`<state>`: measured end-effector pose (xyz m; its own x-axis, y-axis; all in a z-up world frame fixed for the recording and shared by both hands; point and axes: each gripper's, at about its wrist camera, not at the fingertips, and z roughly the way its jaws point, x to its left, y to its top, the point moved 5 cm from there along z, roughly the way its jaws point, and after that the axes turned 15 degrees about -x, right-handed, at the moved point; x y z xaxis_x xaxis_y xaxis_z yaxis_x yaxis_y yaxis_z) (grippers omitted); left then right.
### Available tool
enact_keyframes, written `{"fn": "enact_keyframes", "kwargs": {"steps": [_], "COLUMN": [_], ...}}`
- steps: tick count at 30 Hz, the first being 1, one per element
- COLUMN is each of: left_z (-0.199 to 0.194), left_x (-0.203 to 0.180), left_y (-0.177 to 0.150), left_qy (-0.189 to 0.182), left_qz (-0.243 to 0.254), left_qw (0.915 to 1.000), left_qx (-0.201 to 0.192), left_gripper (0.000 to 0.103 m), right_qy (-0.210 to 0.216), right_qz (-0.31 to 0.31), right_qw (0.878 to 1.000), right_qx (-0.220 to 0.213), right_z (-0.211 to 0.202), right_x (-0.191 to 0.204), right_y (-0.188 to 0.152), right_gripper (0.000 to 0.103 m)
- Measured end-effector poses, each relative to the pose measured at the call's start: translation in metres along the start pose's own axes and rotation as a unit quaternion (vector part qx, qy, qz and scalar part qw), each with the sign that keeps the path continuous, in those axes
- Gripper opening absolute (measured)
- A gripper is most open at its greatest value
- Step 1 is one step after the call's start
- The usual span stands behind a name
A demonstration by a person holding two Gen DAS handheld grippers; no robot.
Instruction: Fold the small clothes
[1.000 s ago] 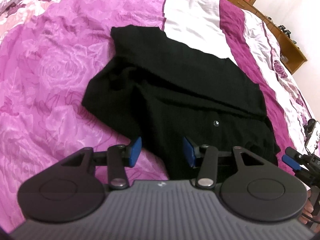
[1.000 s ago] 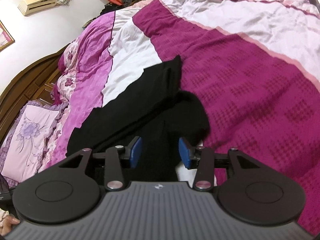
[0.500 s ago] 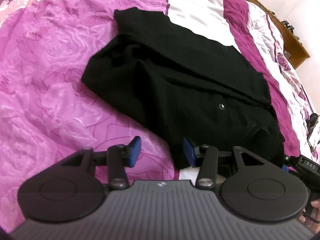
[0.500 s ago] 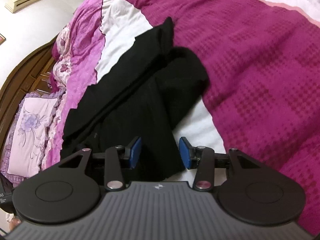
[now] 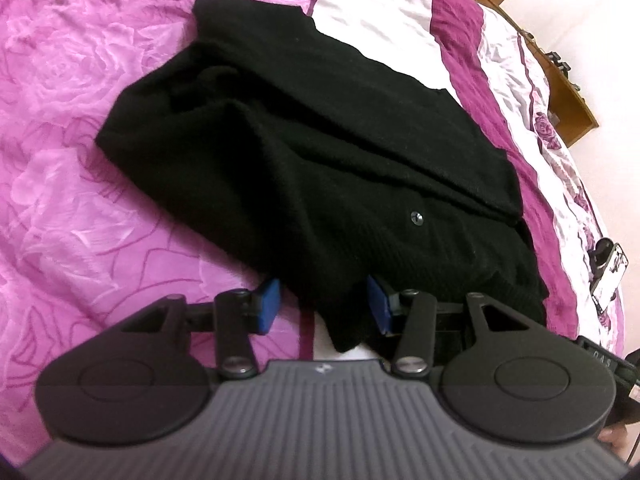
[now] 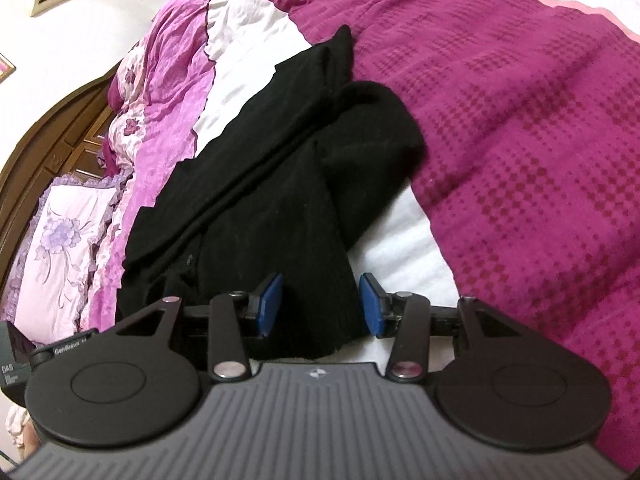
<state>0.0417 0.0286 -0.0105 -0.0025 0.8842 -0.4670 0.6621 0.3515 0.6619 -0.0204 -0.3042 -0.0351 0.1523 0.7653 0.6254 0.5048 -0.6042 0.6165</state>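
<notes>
A black knit cardigan [image 5: 300,152] with a small button [image 5: 416,219] lies partly folded on the bed. My left gripper [image 5: 323,306] is open low over its near edge. A corner of the hem sits between the blue pads [image 5: 268,305], and a gap shows on each side. In the right wrist view the cardigan [image 6: 280,184] runs away to the upper right. My right gripper [image 6: 320,305] is open astride a narrow black strip of it, with its pads [image 6: 370,307] close beside the cloth, not pressing.
The bed cover has a pink rose print [image 5: 80,160], a white stripe [image 6: 400,232] and dark magenta fabric [image 6: 520,140]. A floral pillow [image 6: 68,240] and a wooden headboard [image 6: 52,128] lie at the left. Wooden furniture [image 5: 568,104] stands beyond the bed.
Both grippers have sunk toward the cardigan's near edge. The cloth now sits between each pair of pads. The jaws have kept the same width.
</notes>
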Motion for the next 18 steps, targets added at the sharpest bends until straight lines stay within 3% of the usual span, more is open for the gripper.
{"fn": "enact_keyframes", "kwargs": {"steps": [4, 5, 6, 7, 9, 11, 18], "left_z": [-0.003, -0.005, -0.007, -0.008, -0.013, -0.019, -0.03], "left_x": [-0.004, -0.005, -0.006, -0.007, -0.008, -0.011, -0.017], "left_y": [-0.002, -0.003, -0.003, -0.004, -0.003, -0.002, 0.007], "left_qy": [-0.002, -0.003, -0.006, -0.01, -0.012, -0.015, -0.032], "left_qz": [0.015, 0.019, 0.022, 0.023, 0.027, 0.035, 0.04], "left_qw": [0.9999, 0.9998, 0.9997, 0.9997, 0.9995, 0.9991, 0.9979], "left_qx": [-0.005, -0.008, -0.009, -0.007, -0.012, -0.02, -0.039], "left_gripper": [0.047, 0.038, 0.022, 0.018, 0.017, 0.016, 0.013], "right_qy": [0.003, 0.002, 0.002, 0.001, 0.0, 0.004, 0.049], "right_qz": [-0.011, -0.012, -0.015, -0.018, -0.019, -0.015, 0.014], "right_qw": [1.0, 1.0, 1.0, 1.0, 1.0, 1.0, 0.999], "right_qx": [-0.001, 0.0, 0.0, 0.002, 0.008, 0.01, -0.007], "right_z": [0.0, 0.0, -0.001, -0.001, -0.002, -0.003, -0.019], "right_x": [0.001, 0.002, 0.003, 0.003, 0.004, 0.004, 0.014], "right_y": [-0.002, -0.002, -0.003, -0.003, -0.005, -0.006, 0.003], "right_gripper": [0.05, 0.049, 0.042, 0.036, 0.017, 0.011, 0.009]}}
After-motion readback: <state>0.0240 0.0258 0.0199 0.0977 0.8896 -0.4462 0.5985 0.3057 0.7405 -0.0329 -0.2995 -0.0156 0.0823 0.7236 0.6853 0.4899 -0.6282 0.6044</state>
